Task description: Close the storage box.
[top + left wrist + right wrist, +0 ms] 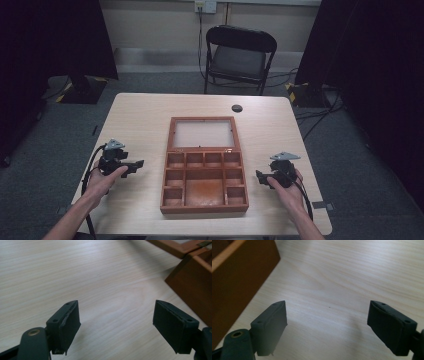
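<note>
A brown wooden box (204,181) lies open in the middle of the table, its inside split into several small compartments that look empty. Its lid (203,133), with a pale pane, lies flat behind it. My left gripper (134,167) is held just left of the box, jaws wide apart with nothing between them. In the left gripper view the gripper (116,323) hovers over bare tabletop with the box's side (192,277) at the right. My right gripper (260,176) is held just right of the box, also open and holding nothing. The box's wall (237,282) fills the left of the right gripper view.
The light wooden table (145,115) has a round black cable port (237,108) near its far edge. A black folding chair (239,57) stands behind the table. Cables (312,117) run over the grey carpet at the right.
</note>
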### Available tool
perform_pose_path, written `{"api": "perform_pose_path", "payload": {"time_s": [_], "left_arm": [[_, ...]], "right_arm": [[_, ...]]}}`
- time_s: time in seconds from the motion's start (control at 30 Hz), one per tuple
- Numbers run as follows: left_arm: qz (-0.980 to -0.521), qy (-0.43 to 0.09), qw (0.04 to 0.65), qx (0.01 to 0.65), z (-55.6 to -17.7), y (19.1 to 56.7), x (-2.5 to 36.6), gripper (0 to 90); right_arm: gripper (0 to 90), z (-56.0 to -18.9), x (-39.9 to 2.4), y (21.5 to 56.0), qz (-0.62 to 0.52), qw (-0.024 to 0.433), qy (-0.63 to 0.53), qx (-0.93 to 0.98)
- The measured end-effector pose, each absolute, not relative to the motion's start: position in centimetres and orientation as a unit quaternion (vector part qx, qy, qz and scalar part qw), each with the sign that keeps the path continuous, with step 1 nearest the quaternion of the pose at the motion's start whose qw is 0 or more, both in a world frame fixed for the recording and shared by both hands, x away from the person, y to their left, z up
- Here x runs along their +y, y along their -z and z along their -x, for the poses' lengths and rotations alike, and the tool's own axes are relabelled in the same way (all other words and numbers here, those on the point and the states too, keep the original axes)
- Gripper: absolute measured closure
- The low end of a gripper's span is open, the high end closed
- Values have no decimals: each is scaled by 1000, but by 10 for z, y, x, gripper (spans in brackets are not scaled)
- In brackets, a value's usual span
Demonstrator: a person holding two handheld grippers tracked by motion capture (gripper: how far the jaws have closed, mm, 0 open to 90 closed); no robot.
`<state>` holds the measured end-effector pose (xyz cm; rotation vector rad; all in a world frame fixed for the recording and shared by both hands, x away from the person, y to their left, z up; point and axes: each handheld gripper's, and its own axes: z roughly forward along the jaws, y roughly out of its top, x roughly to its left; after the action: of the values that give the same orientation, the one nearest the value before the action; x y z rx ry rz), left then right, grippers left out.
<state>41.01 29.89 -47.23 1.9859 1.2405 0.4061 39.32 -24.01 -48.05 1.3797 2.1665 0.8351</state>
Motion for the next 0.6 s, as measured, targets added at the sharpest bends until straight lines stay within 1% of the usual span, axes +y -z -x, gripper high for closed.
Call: {"api": "perform_pose_path", "payload": {"time_s": [0.13,0.2,0.23,0.27,0.3,0.47,0.53,0.57,0.6], "left_arm": [[-773,-156,380,483,-410,467,294,212],[-767,-148,395,484,-409,461,291,212],[-769,-154,402,473,-406,456,286,212],[-769,-154,402,473,-406,456,286,212],[-780,-160,392,460,-407,451,280,212],[-778,-168,398,457,-413,444,273,215],[-785,-167,391,450,-418,441,269,215],[-783,-181,391,449,-424,438,263,215],[-783,-181,391,449,-424,438,263,215]], "right_arm": [[166,-393,-239,476,-493,212,-313,783],[166,-394,-239,472,-491,208,-328,780],[166,-396,-240,467,-487,206,-341,777],[166,-396,-240,467,-487,206,-341,777],[169,-398,-239,462,-482,206,-351,776],[171,-406,-237,452,-480,210,-364,770],[168,-413,-234,446,-477,208,-376,767],[167,-417,-232,444,-474,205,-377,769],[167,-417,-232,444,-474,205,-377,769]]}}
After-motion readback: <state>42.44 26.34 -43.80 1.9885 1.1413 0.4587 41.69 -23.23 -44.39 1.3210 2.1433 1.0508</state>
